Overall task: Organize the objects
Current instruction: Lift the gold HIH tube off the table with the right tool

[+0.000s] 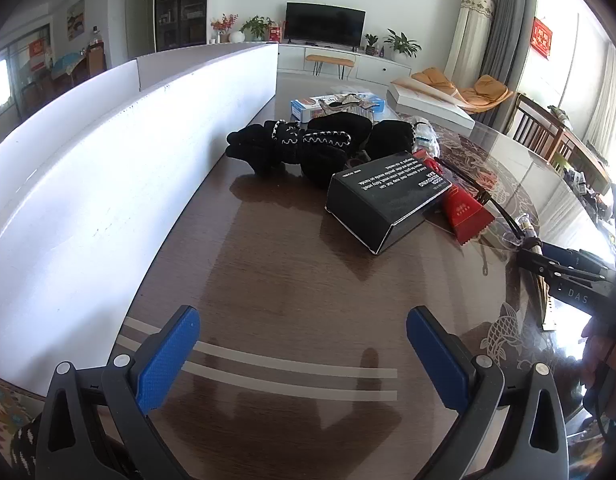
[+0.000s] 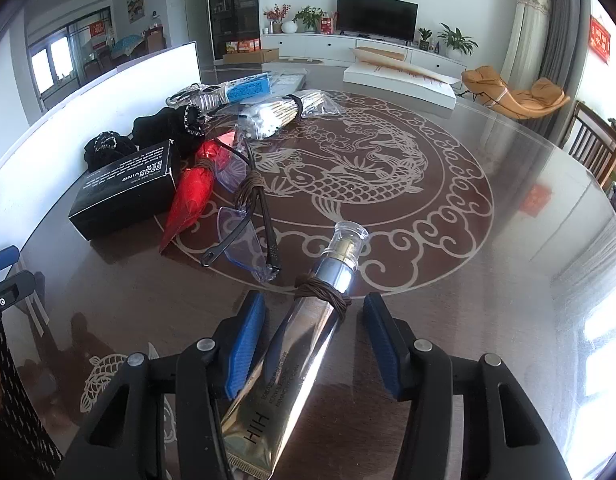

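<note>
Silver tube [image 2: 308, 344] flat on table [image 2: 487, 300]

The counter [image 2: 507, 280] is dark brown with a pale fish-and-cloud pattern. A silver-gold tube [image 2: 304, 340] wears brown cord. The box [image 2: 124, 192] is black with white print, the packet [image 2: 192, 196] red, the gloves [image 1: 308, 148] black, perhaps white-stitched.

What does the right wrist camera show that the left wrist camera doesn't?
Right wrist only: the whole metallic tube with its clear cap, lying between the open right gripper pads, neither visibly pressing it; also the cotton swab pack.
Left wrist only: the open left gripper, nothing between its pads.
Both: black box, red tube, black gloves, white divider.
</note>
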{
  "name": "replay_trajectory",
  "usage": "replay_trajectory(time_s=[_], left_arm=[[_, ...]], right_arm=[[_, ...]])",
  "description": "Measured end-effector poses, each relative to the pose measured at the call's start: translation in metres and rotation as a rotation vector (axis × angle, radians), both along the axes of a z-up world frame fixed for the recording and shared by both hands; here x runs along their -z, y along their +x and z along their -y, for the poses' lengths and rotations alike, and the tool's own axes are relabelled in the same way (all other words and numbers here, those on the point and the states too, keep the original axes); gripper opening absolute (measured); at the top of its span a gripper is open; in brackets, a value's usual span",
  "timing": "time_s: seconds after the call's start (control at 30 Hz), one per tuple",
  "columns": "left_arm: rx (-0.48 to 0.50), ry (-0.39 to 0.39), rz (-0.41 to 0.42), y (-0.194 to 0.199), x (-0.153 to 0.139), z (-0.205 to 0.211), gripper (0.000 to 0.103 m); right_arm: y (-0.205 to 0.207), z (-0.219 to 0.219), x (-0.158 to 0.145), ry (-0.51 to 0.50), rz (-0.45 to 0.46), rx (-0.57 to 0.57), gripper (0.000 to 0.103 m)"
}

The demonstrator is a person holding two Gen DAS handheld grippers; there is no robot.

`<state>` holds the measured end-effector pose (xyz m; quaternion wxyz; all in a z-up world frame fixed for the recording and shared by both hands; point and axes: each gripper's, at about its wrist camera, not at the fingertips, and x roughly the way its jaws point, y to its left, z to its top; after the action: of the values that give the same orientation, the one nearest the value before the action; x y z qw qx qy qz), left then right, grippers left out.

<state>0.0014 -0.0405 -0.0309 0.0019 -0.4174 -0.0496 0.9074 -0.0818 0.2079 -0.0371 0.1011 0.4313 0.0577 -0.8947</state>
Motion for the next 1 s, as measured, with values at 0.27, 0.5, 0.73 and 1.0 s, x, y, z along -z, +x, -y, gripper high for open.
replay_trajectory(time_s=[0.27, 0.5, 0.73, 1.0], left_arm=[[0.008, 0.001, 0.007, -0.0009, 0.0016, -0.0023, 0.103], [0.017, 0.000, 0.011, -0.0015, 0.0027, -0.0050, 0.103], [0.020, 0.003, 0.013, -0.0011, 0.0030, -0.0054, 0.103], [0.020, 0.002, 0.014, -0.0009, 0.0031, -0.0054, 0.103]], right_arm=[[-0.0015, -0.0001, 0.0006, 0.003, 0.005, 0.001, 0.064], [-0.0008, 0.0000, 0.0011, 0.007, 0.005, 0.003, 0.066], [-0.0004, -0.0005, 0.0008, 0.007, 0.004, 0.003, 0.066], [-0.0004, -0.0006, 0.0007, 0.007, 0.004, 0.002, 0.066]])
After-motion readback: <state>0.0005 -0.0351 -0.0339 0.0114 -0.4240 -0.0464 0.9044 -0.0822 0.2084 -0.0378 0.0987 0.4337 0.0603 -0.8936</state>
